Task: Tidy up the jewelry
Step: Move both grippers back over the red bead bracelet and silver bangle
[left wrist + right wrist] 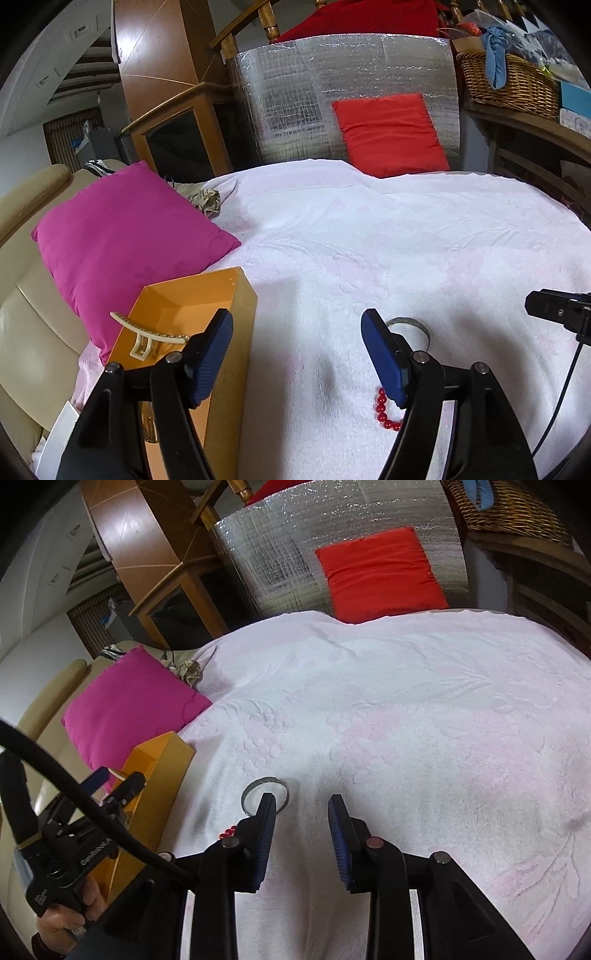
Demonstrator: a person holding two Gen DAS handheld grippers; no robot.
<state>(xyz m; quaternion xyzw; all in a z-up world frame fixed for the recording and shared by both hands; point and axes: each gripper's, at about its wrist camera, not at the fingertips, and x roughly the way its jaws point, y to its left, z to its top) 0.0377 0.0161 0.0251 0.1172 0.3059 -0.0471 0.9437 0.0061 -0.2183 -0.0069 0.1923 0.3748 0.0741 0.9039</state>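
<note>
1. We see a bed covered by a pale pink-white embossed towel point(369, 236).
2. By its left edge lie an orange box point(236, 332) and a magenta cushion point(122, 240).
3. A red cushion point(391, 133) leans at the far edge.
4. Mid-bed lie a metal bangle point(265, 794) and a red bead bracelet point(386, 411), close together.

A white-pink textured blanket point(388, 240) covers a bed or couch and fills the centre and lower part of both views. At nine o'clock a magenta cushion point(125, 243) lies on it, against a cream leather armrest point(33, 332). At twelve o'clock a silver quilted foil panel point(332, 85) stands upright, with a red cushion point(391, 133) leaning on it. At eleven o'clock stands a wooden cabinet point(177, 129) with dark glass. At two o'clock a wicker basket point(509, 85) of cloths sits on a wooden shelf point(535, 129). White walls point(22, 147) show at ten o'clock.
</note>
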